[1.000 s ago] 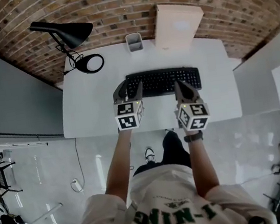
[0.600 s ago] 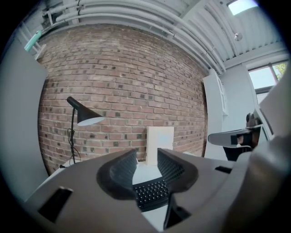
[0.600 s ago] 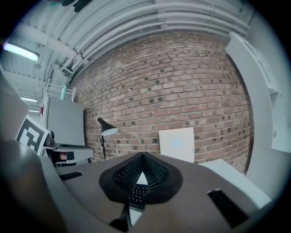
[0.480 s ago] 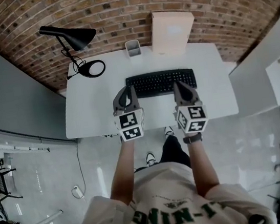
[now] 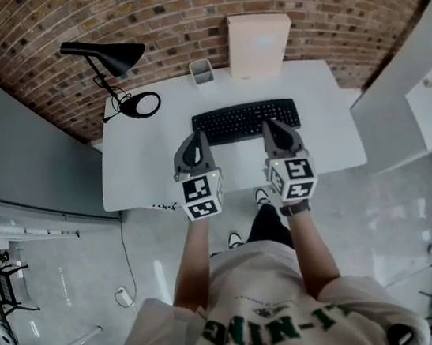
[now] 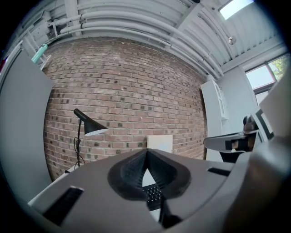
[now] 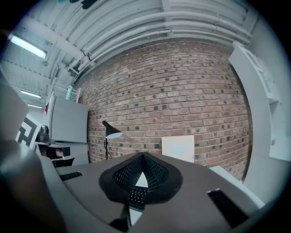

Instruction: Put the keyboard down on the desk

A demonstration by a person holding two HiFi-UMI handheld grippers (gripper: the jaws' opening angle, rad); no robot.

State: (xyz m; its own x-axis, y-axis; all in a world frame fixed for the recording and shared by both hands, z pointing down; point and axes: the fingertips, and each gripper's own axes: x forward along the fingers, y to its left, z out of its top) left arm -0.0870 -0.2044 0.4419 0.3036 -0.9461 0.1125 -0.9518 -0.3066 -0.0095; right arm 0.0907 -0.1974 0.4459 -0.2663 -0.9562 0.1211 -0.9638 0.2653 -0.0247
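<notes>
The black keyboard (image 5: 245, 120) lies flat on the white desk (image 5: 143, 166), square to its front edge. My left gripper (image 5: 196, 136) hovers at the keyboard's front left corner, jaws shut with nothing between them. My right gripper (image 5: 268, 124) hovers at the front right part, also shut and empty. In the left gripper view the left gripper (image 6: 146, 153) has its jaws meeting in a point, and a bit of the keyboard (image 6: 154, 195) shows below them. The right gripper view shows the right gripper (image 7: 142, 155) the same way, with the keyboard (image 7: 136, 196) beneath.
A black desk lamp (image 5: 108, 57) with a round base (image 5: 142, 105) stands at the desk's back left. A grey pen cup (image 5: 202, 71) and a white box (image 5: 260, 43) sit against the brick wall. A grey partition (image 5: 21, 147) flanks the left, a white cabinet (image 5: 413, 100) the right.
The left gripper's jaws have gone from apart to shut. Both grippers have drawn back a little toward the person. The keyboard stays flat on the desk.
</notes>
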